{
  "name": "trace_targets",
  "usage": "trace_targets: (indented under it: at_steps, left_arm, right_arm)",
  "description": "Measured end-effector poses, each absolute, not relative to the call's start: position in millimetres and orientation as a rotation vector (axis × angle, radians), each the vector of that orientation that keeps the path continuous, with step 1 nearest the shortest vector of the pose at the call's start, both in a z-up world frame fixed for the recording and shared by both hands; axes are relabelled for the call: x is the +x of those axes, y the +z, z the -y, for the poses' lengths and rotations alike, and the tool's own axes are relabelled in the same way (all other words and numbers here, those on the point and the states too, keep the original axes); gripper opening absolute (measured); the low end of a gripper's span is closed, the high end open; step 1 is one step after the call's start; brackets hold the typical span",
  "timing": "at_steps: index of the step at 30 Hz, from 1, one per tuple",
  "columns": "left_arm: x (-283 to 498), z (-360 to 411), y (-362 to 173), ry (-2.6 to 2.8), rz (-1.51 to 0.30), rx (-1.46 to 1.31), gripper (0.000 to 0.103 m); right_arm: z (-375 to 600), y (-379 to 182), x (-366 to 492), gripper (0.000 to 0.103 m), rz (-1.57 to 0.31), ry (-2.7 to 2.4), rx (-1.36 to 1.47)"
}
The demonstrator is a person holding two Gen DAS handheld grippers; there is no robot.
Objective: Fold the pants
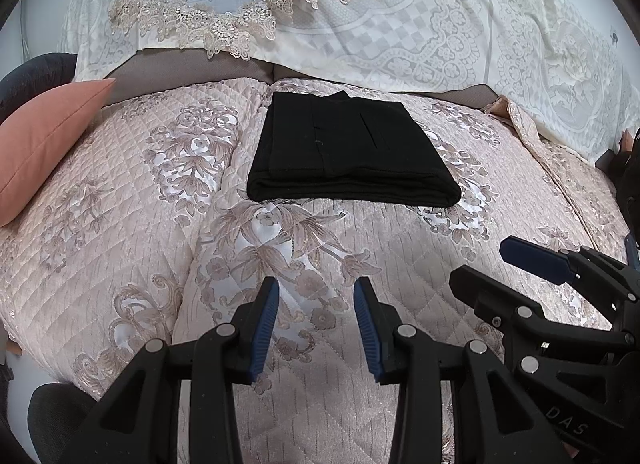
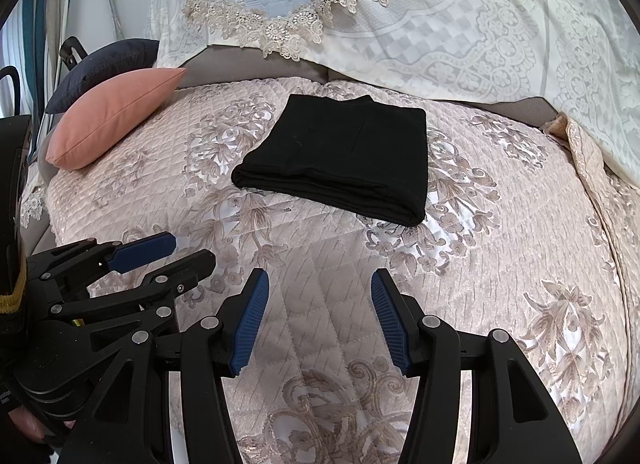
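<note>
At the far left a pink cushion [image 1: 44,144] leaned on the sofa edge, well apart from everything else. Right of it, toward the middle and far side of the quilted cover [image 1: 132,200], lay the pants [image 1: 348,152]: black, already folded into a flat rectangle of several layers, with a thick rounded fold along the near edge and looser ends at the far edge. A lace throw [image 1: 440,36] draped the backrest behind them.

Nearer the camera, the left gripper [image 1: 316,324] hovered over the cover with its jaws parted and nothing between them, not touching the pants. Just to its right, the right gripper [image 2: 320,320] hung likewise, jaws spread a little wider and empty.

The cloth looked soft, light and limp, likely a knit; it would sag and unfold if lifted from one point, and the layers could slide on each other. The cover's sheen suggested the stack might slip rather than stay put when pushed. If it needed another fold or a move, the near folded edge seemed the best hold, pinching all layers at the two near corners, one per gripper.
</note>
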State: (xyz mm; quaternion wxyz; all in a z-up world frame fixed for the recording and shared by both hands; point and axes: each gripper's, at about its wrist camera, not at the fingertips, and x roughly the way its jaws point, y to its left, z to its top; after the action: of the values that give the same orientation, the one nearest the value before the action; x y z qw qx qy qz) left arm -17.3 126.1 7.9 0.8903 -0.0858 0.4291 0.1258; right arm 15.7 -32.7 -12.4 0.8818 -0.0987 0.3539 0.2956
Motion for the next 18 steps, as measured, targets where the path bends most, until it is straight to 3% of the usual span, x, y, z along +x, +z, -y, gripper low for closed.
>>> trace_targets:
  at_steps: [18]
  left_arm:
    - [-16.0,-125.0,7.8,0.260,-0.892,-0.179,0.040]
  right_arm:
    - [35.2,-11.8,17.1,0.054,-0.735,0.616,-0.204]
